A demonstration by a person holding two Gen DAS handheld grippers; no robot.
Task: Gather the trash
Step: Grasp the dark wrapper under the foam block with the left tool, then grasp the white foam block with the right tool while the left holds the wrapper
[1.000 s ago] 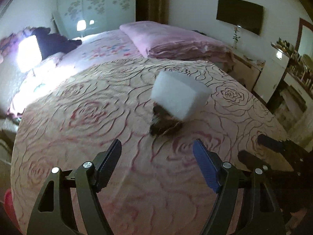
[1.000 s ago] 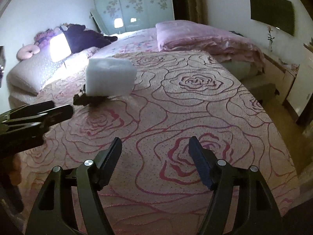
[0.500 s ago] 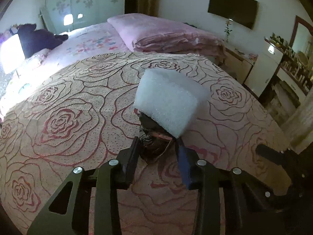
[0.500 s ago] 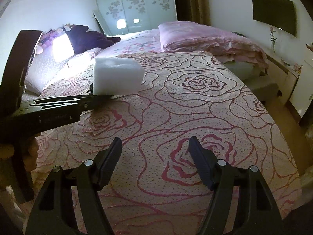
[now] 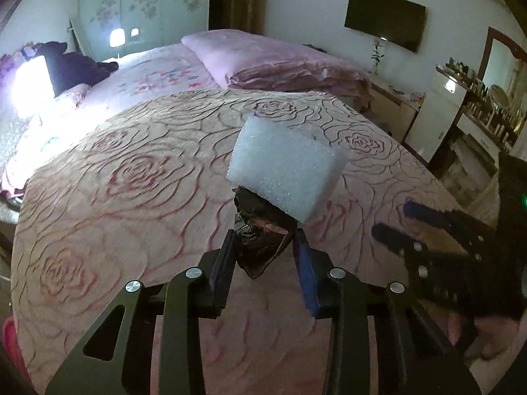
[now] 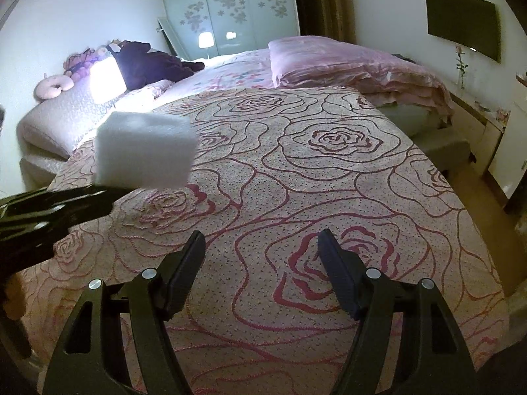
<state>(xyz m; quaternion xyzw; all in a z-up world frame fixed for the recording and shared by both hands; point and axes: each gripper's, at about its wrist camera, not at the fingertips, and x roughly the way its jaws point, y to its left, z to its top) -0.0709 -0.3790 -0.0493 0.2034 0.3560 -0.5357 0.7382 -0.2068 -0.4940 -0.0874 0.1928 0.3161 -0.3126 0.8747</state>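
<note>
Trash, a dark crumpled wrapper (image 5: 260, 240), sits pinched between the jaws of the left gripper (image 5: 265, 247), with a white foam block (image 5: 285, 172) stuck on its far side, just beyond the jaw tips, over the rose-patterned bedspread (image 5: 131, 197). The right gripper (image 6: 262, 263) hovers with its jaws wide and nothing between them; the block (image 6: 145, 149) lies off to their left.
</note>
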